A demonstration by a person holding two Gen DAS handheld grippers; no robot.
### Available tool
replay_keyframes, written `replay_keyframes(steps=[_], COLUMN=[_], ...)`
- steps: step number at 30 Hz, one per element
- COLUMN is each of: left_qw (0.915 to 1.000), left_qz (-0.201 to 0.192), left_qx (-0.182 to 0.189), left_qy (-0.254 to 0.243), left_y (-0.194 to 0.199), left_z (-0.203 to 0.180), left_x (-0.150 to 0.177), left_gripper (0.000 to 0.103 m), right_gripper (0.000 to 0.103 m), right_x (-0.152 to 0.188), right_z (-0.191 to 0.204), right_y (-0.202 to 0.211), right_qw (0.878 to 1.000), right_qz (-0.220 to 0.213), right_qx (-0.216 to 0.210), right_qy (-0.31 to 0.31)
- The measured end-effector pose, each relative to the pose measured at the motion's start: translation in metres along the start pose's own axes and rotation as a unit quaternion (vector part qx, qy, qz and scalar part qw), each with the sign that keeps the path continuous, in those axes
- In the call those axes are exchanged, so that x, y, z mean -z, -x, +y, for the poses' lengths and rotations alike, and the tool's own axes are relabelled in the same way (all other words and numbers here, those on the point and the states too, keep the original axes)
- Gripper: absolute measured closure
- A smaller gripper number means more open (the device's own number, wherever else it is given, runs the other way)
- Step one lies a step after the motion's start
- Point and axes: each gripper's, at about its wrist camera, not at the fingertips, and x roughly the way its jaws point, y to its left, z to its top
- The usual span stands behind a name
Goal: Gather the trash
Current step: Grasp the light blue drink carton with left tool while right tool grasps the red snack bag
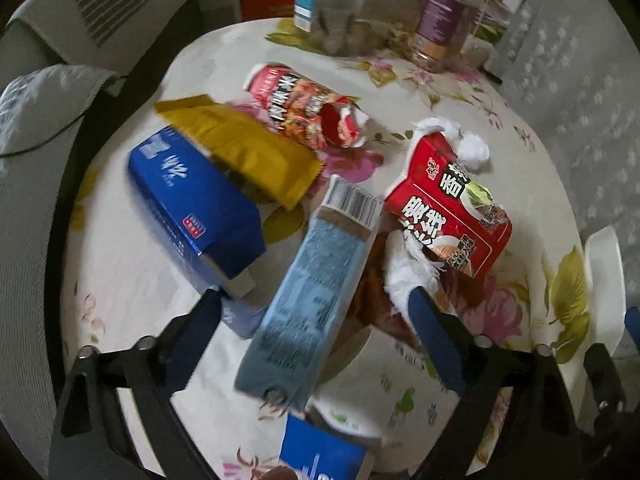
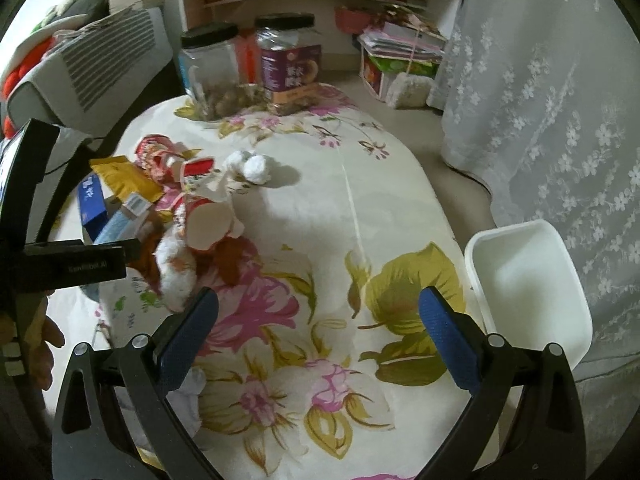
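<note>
Left tool (image 1: pixel 314 312): wide apart around a long, flat-sided grey-blue box (image 1: pixel 308 296), not squeezing it.
Right tool (image 2: pixel 318 308): wide apart, empty, over flowery cloth (image 2: pixel 320 240).
Bin (image 2: pixel 528 284): smooth white plastic, at the desk's right edge.

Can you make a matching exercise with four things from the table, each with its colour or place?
Things:
1. flat packet
2. tissue box
3. white bin
4. two jars

Descriptions:
A. dark blue, lying on the cloth
B. mustard yellow
C. at the far end of the table, black lids
D. empty, at the table's right edge

Pairs: 1-B, 2-A, 3-D, 4-C
</note>
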Motion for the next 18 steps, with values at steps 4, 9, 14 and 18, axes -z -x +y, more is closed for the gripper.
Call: replay_keyframes(steps=[4, 9, 14, 18], left_qw=[0.9996, 0.9993, 0.9982, 0.9967], left_qz=[0.017, -0.01, -0.047, -0.073], left_qx=[-0.008, -0.015, -0.01, -0.009], left_qy=[-0.02, -0.032, -0.036, -0.034], left_y=[-0.018, -0.008, 0.018, 0.04], left_z=[-0.006, -0.008, -0.005, 0.003], left_x=[-0.002, 0.002, 0.006, 0.011], left_gripper=[0.046, 0.07, 0.07, 0.07], right_gripper=[0.007, 0.007, 0.007, 0.007], right_x=[-0.003, -0.008, -0.017, -0.035], right_z=[-0.006, -0.001, 0.009, 0.02], right_y=[-0.011, -0.018, -0.022, -0.025], right_qw=[1.0, 1.0, 1.0, 1.0], right_qz=[0.016, 0.016, 0.006, -0.009], right_qx=[0.0, 0.006, 0.002, -0.021], right_qy=[-0.012, -0.007, 0.0, 0.001])
